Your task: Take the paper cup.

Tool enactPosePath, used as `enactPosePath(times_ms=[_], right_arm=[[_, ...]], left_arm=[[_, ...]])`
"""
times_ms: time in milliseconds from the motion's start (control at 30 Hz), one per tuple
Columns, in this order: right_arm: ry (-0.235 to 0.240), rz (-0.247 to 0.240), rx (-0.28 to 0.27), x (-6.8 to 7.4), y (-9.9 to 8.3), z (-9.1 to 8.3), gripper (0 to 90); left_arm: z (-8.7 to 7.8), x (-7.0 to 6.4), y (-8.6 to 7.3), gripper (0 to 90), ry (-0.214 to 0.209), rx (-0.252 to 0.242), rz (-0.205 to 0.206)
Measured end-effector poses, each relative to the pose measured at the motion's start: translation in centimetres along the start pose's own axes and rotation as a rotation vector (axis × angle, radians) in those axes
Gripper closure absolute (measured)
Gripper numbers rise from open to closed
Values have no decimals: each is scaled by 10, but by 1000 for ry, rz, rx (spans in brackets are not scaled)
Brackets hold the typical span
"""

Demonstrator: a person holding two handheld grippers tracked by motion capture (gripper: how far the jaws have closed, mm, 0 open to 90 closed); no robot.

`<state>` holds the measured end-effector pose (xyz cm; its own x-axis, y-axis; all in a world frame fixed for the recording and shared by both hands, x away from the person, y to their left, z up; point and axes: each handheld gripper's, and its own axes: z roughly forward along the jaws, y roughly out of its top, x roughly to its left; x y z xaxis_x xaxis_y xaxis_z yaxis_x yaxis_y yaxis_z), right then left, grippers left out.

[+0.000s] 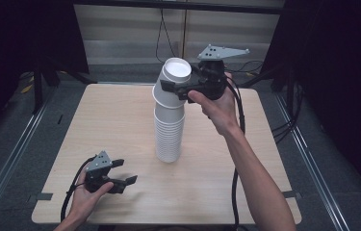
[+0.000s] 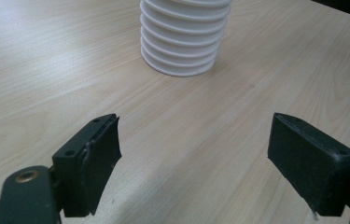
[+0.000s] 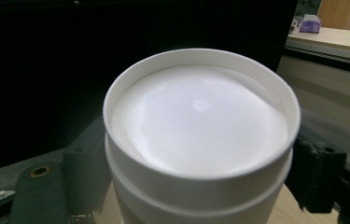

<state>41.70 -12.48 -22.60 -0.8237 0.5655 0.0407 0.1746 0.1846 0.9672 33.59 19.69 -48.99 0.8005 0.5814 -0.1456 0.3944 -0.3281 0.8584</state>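
White cups (image 1: 170,130), pale woodgrain table (image 1: 110,125)

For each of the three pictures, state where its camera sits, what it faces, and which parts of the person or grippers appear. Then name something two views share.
High view: above the person's side, facing forward and down on the table; both forearms, left gripper and right gripper show.
Left gripper view: rides low, facing the cup stack's base between open jaws.
Right gripper view: raised, looking into the top cup between its jaws.
Shared: the high and left gripper views both show the cup stack.

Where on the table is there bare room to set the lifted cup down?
Bare wood lies left of the cup stack, between it and the table edge, and right of it. It is crowded near the left tool and where the right tool grips the top cup.
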Motion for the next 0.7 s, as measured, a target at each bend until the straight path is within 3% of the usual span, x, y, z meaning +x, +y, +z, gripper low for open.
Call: enactPosePath(times_ms=[133,533,700], right_arm=[[-4,5,-12,-2,4,-4,210],[1,5,-48,-1,4,-15,211],[15,14,-71,-1,4,-24,212]], left_arm=[[0,-1,1,167,-28,12,-6],[-1,-2,2,185,-20,25,15],[-3,-2,4,183,-27,17,3]])
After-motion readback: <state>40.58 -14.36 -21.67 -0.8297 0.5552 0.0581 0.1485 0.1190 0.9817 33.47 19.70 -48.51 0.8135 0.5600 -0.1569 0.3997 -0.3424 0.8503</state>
